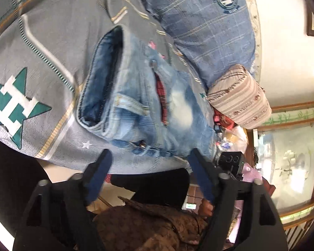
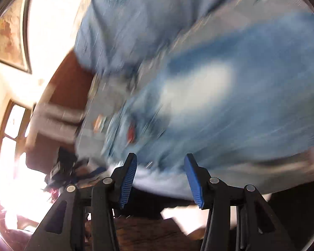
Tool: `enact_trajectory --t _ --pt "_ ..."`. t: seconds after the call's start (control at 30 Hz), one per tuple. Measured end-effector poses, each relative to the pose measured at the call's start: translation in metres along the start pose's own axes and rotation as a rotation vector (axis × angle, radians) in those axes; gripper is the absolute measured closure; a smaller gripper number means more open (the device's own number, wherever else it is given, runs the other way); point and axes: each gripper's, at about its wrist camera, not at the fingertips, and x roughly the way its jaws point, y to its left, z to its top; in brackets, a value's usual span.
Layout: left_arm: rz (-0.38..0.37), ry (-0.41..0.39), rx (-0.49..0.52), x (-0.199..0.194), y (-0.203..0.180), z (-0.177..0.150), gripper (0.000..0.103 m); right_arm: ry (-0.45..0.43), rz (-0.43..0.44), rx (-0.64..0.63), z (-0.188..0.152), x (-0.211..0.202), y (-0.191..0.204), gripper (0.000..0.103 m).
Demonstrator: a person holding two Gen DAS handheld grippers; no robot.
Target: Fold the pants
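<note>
- Holding both claws open: your left claw point(image 1: 149, 156) and right claw point(image 2: 160, 161) grip nothing.
- Just past them, the jeans point(image 1: 140, 96) lie bunched on the gray bedspread point(image 1: 52, 48), near the edge.
- A blue pillow point(image 1: 209, 31) sits behind.
- You look set to start a fold. Next, pinch the near edge with both claws.

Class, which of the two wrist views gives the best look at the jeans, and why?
The left wrist view: the jeans lie sharp on the bedspread, cuff and red lining visible. The right wrist view shows them only as a motion-blurred blue mass.
</note>
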Motion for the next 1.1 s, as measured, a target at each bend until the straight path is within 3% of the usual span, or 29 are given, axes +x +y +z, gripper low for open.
enact_trajectory --t 0.13,0.23,0.27,0.3,0.33,0.4,0.47,0.5,0.6,0.63,0.7,0.77,0.83,0.9,0.93,1.03,1.1 --pt "0.006 0.014 -0.04 0.021 0.008 0.013 0.024 0.116 0.06 0.151 0.004 0.053 -0.014 0.049" --pt "0.089 0.011 -0.014 0.042 0.006 0.023 0.025 0.131 0.089 0.247 0.007 0.075 -0.024 0.048" --pt "0.136 0.015 0.011 0.049 0.004 0.025 0.045 0.125 0.078 0.248 0.008 0.08 -0.024 0.049" --pt "0.158 0.025 0.028 0.052 0.0 0.026 0.059 0.116 0.068 0.238 0.012 0.08 -0.024 0.064" --pt "0.135 0.032 0.04 0.05 -0.006 0.026 0.079 0.103 0.054 0.209 0.013 0.081 -0.02 0.094" --pt "0.105 -0.01 0.07 0.032 -0.014 0.023 0.078 0.067 0.049 0.127 0.018 0.072 -0.001 0.094" --pt "0.15 -0.036 0.125 0.021 -0.021 0.018 0.076 0.038 0.01 -0.021 0.016 0.053 0.026 0.094" --pt "0.178 -0.02 0.136 0.025 -0.019 0.016 0.076 0.065 -0.013 -0.059 0.012 0.053 0.03 0.094" --pt "0.323 0.072 0.131 0.06 0.006 0.011 0.076 0.184 -0.087 -0.008 0.001 0.077 0.005 0.094" --pt "0.331 0.1 0.103 0.068 0.016 0.01 0.075 0.209 -0.121 0.028 0.0 0.088 -0.01 0.093" --pt "0.291 0.105 0.074 0.065 0.022 0.011 0.075 0.219 -0.087 0.086 0.001 0.093 -0.024 0.094" --pt "0.265 0.091 0.138 0.046 0.012 0.009 0.07 0.207 -0.083 0.083 0.004 0.082 -0.02 0.083" --pt "0.246 0.077 0.235 0.024 0.0 0.004 0.063 0.167 -0.101 0.031 0.005 0.054 -0.01 0.066" --pt "0.22 0.062 0.338 -0.003 -0.015 -0.003 0.057 0.113 -0.084 0.016 0.001 0.024 -0.01 0.059" --pt "0.209 0.043 0.371 -0.015 -0.022 -0.005 0.053 0.048 -0.118 0.002 0.0 -0.006 -0.012 0.056" --pt "0.185 -0.029 0.439 -0.035 -0.044 0.002 0.049 -0.163 -0.315 0.004 -0.006 -0.075 -0.024 0.055" --pt "0.176 -0.069 0.474 -0.032 -0.065 0.013 0.042 -0.361 -0.482 0.052 -0.01 -0.126 -0.04 0.055"
